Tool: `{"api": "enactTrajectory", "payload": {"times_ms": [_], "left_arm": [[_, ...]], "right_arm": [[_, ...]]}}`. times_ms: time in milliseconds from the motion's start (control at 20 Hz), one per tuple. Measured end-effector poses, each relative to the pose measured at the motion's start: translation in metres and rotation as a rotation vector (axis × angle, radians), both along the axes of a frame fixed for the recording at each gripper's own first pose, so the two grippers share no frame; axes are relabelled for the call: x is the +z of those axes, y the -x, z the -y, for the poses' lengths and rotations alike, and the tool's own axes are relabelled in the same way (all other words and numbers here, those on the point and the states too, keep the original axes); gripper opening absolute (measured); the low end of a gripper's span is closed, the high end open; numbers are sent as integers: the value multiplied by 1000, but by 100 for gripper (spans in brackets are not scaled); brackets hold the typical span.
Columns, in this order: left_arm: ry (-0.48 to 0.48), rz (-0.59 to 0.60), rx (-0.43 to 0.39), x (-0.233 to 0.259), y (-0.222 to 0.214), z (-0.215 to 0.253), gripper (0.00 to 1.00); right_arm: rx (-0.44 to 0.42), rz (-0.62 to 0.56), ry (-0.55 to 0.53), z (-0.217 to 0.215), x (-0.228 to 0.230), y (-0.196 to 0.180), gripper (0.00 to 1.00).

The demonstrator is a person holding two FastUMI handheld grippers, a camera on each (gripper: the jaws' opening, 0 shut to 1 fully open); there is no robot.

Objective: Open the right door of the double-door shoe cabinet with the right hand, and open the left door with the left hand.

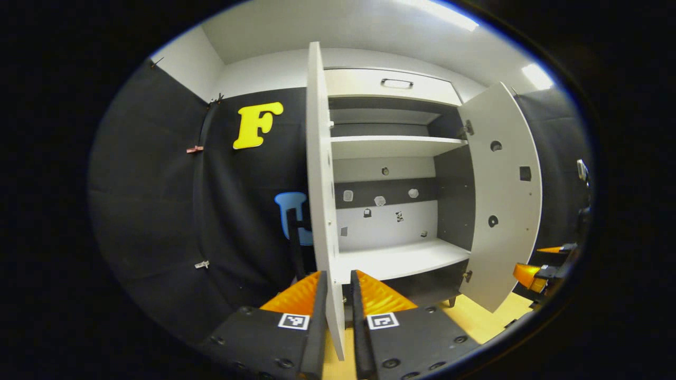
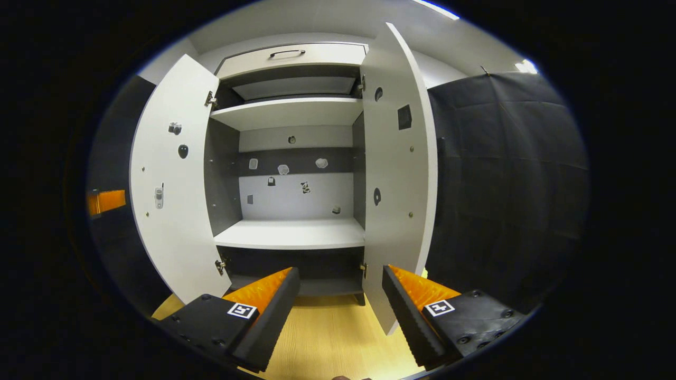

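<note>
Shoe cabinet (image 2: 290,232) stands straight ahead with both of its doors swung open, so the white shelves (image 2: 289,112) and the grey back wall inside are visible in both views. In the left gripper view the left door (image 1: 319,184) is seen nearly edge-on, and its lower edge goes down between the two fingers of the left gripper (image 1: 336,316). The fingers are close together with the thin panel in the narrow gap; the left finger (image 1: 317,311) looks to touch the panel, but on the other side a small dark gap seems to stay, so I cannot tell for sure if both are pressing. Farther to the right in this view the right door (image 1: 501,195) is open wide, and near the edge an orange part of the other gripper (image 1: 533,275) is seen beside that door's lower corner. In the right gripper view the right gripper (image 2: 340,306) has its fingers wide apart and holds nothing. The right door (image 2: 396,184) hangs just in front of it, with its bottom corner just beside the right finger (image 2: 409,311), and I cannot tell if they touch. The left door (image 2: 169,184) is open on the far side. A drawer (image 2: 290,55) with a dark handle sits at the top of the cabinet, and the floor (image 2: 332,338) under the grippers is light wood
</note>
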State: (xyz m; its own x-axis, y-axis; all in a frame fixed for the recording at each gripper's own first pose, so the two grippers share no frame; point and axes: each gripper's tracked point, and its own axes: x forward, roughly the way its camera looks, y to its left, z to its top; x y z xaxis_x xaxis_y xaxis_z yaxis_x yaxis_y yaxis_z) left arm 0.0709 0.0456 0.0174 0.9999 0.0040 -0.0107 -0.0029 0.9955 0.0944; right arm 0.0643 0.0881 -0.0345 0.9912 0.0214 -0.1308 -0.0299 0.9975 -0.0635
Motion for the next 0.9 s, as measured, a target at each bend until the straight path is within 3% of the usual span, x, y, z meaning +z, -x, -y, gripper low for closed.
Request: {"api": "enactTrajectory", "payload": {"times_ms": [250, 300, 400, 900], "left_arm": [[84, -28, -42, -24, 14, 40, 84], [83, -26, -39, -27, 17, 43, 90], [84, -21, -34, -31, 22, 48, 96], [86, 4, -5, -36, 29, 51, 97]], "right_arm": [[-9, 55, 2, 5, 20, 15, 99], [-6, 55, 2, 5, 17, 19, 99], [-5, 34, -10, 7, 9, 29, 99], [13, 43, -31, 12, 13, 29, 99]]}}
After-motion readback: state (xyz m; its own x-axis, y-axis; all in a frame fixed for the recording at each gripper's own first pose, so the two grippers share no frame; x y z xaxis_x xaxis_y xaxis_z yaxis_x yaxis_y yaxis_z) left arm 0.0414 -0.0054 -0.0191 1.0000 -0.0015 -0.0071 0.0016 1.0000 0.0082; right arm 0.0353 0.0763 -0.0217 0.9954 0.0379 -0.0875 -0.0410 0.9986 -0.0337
